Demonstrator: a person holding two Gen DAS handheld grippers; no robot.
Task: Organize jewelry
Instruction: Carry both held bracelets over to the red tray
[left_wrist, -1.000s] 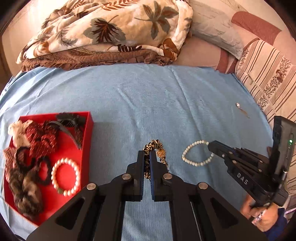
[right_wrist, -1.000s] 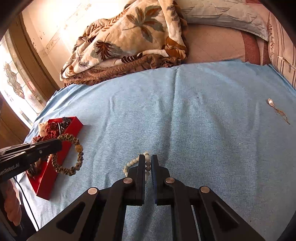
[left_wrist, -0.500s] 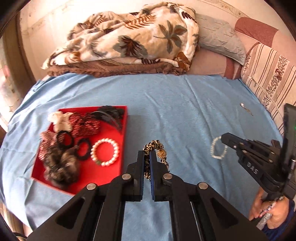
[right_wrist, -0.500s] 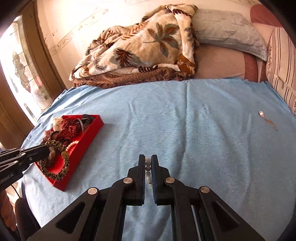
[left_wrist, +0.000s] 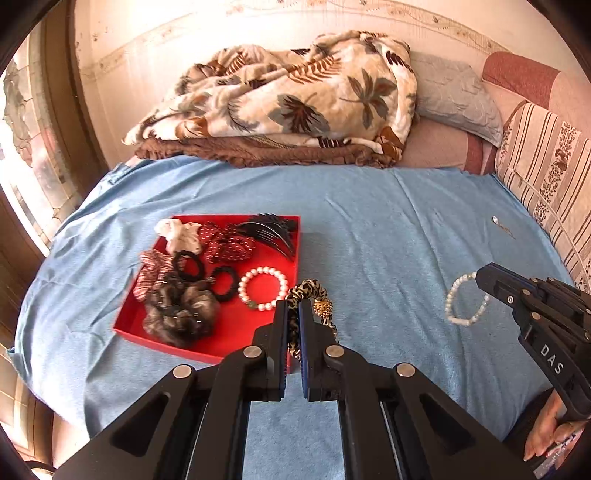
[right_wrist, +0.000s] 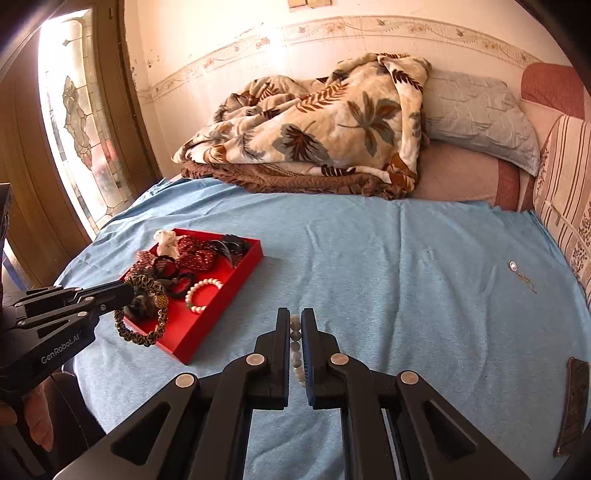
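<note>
The left gripper (left_wrist: 294, 325) pinches a light, floppy leopard-print bracelet (left_wrist: 308, 295) above the red tray (left_wrist: 236, 339) edge, while the right gripper (right_wrist: 295, 343) clamps a slippery, dangling pearl bracelet (left_wrist: 463, 301) by its beads.

Leopard-print bracelet (left_wrist: 308, 291) in left hand-held gripper (left_wrist: 294, 317)

Red tray (left_wrist: 236, 339), leopard-print bracelet (left_wrist: 308, 290)
</note>
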